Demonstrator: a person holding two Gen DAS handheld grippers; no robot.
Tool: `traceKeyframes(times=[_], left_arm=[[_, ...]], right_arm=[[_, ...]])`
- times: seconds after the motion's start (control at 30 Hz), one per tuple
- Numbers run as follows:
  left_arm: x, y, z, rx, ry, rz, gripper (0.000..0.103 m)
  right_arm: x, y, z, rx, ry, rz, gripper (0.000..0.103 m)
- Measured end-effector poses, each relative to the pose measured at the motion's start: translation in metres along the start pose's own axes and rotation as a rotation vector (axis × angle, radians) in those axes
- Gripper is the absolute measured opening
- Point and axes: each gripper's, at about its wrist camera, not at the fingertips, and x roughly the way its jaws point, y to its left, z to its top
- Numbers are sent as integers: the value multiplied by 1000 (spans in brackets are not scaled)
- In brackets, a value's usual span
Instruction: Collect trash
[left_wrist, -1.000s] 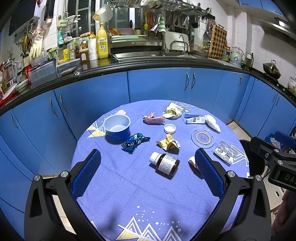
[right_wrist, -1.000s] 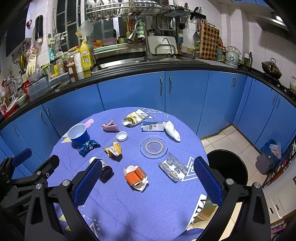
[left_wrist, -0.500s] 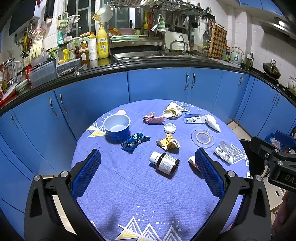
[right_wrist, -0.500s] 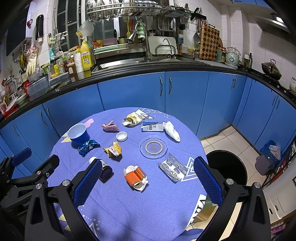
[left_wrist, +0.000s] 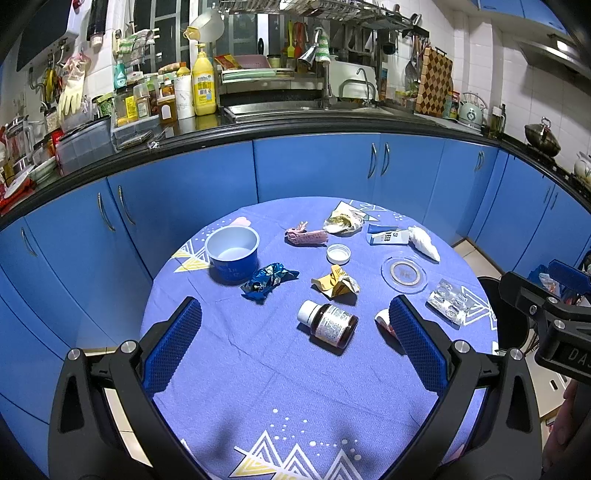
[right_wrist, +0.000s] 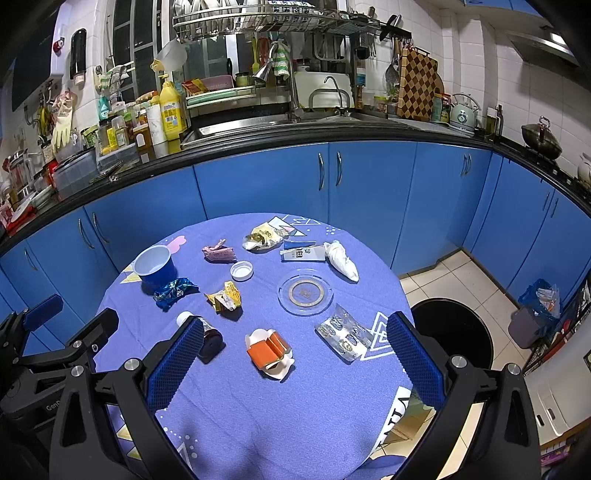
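Note:
Trash lies scattered over a round table with a purple cloth. A brown pill bottle lies on its side, between and beyond the fingers of my left gripper, which hangs open above the table with nothing in it. Beyond it are a yellow wrapper, a blue foil wrapper and a blue paper cup. My right gripper is open too, above an orange and white carton. A clear blister pack lies near its right finger. A black bin stands on the floor right of the table.
Farther back on the table lie a white lid, a pink wrapper, a crumpled bag, a white tube, a white tissue and a clear glass dish. Blue cabinets curve behind.

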Motion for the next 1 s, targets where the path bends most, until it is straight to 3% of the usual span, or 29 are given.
traceKeyframes(times=[0.67, 0.83, 1.0], left_arm=[[13, 0, -9, -6, 18, -4, 100], [18, 4, -12, -36, -13, -66, 100], [33, 5, -17, -11, -13, -67, 100]], right_arm=[[7, -5, -4, -5, 11, -10, 96], [20, -7, -8, -2, 9, -20, 96], [41, -7, -18, -27, 22, -44, 96]])
